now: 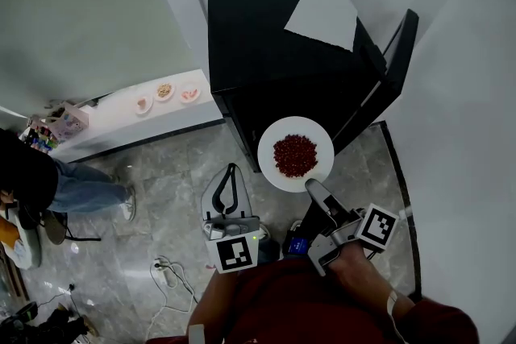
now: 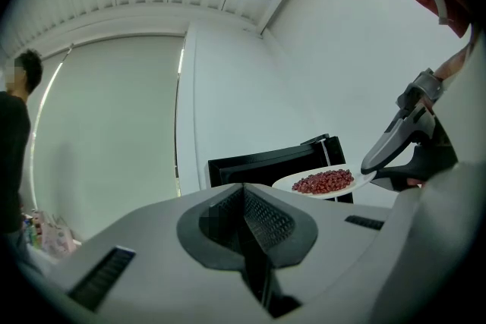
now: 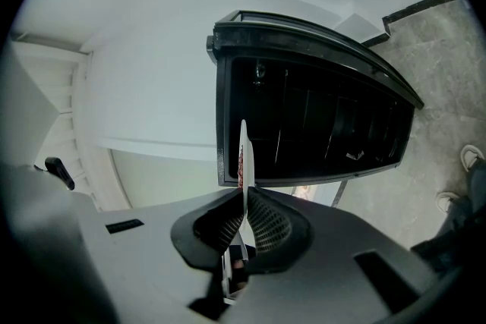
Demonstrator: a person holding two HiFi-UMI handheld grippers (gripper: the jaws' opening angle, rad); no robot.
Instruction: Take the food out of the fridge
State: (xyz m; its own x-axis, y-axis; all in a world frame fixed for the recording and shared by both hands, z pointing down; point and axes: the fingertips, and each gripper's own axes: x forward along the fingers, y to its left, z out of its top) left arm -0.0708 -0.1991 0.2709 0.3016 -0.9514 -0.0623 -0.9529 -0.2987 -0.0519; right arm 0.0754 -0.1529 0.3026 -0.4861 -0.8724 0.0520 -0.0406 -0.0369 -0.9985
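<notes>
A white plate (image 1: 272, 166) with a heap of red beans (image 1: 295, 155) hangs level in front of the black mini fridge (image 1: 266, 44). My right gripper (image 1: 310, 186) is shut on the plate's near rim. In the right gripper view the plate (image 3: 244, 155) stands edge-on between the jaws of that gripper (image 3: 244, 212), before the dark fridge interior (image 3: 319, 133). My left gripper (image 1: 233, 169) hangs left of the plate, shut and empty. The left gripper view shows its own closed jaws (image 2: 243, 190), the plate (image 2: 292, 182) and the beans (image 2: 324, 180).
The fridge door (image 1: 387, 68) stands open to the right, near the wall. A white sheet (image 1: 322, 12) lies on the fridge top. A low ledge at left carries three small dishes (image 1: 164, 91). A person (image 1: 48, 181) sits far left; cables (image 1: 165, 270) lie on the floor.
</notes>
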